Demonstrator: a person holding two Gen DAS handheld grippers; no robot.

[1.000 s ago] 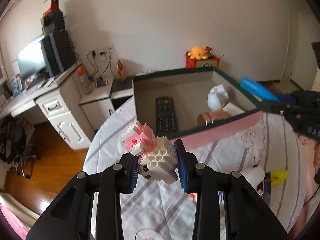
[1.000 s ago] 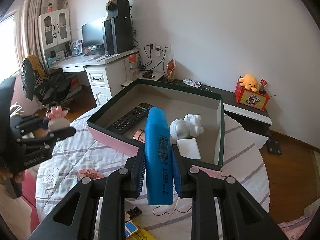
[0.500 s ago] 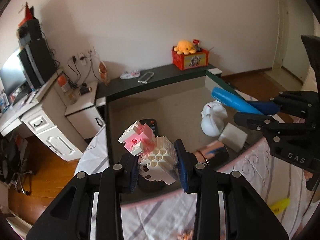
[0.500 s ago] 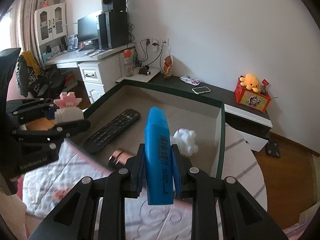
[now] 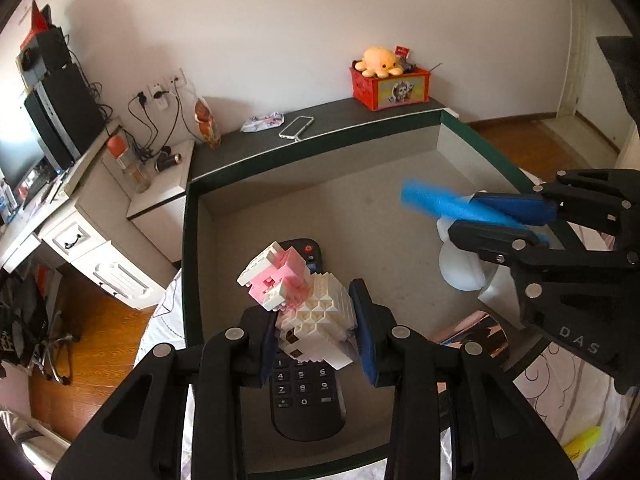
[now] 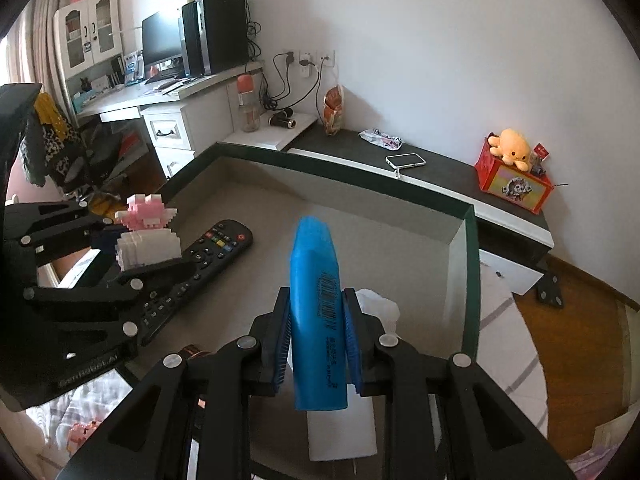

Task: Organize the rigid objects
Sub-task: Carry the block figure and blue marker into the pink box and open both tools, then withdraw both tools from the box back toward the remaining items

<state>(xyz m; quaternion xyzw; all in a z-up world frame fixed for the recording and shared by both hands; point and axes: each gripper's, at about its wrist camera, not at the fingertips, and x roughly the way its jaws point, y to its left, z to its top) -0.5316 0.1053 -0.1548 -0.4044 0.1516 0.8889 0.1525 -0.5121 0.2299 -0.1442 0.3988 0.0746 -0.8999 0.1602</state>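
Tools now moved over box (image 5: 192, 240) interior. Your left tool (image 5: 316, 330) clenches brick figure (image 5: 304, 300) above remote (image 5: 306, 392), frame centre; right tool (image 6: 316, 344) clenches blue marker (image 6: 318, 312) above white figurine (image 5: 460, 268). Release next.

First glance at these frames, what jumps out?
The left tool is clamped on a pink-and-white brick figure, held over the black remote inside the open box. The right tool grips a blue marker upright over the same box, above a white figurine.
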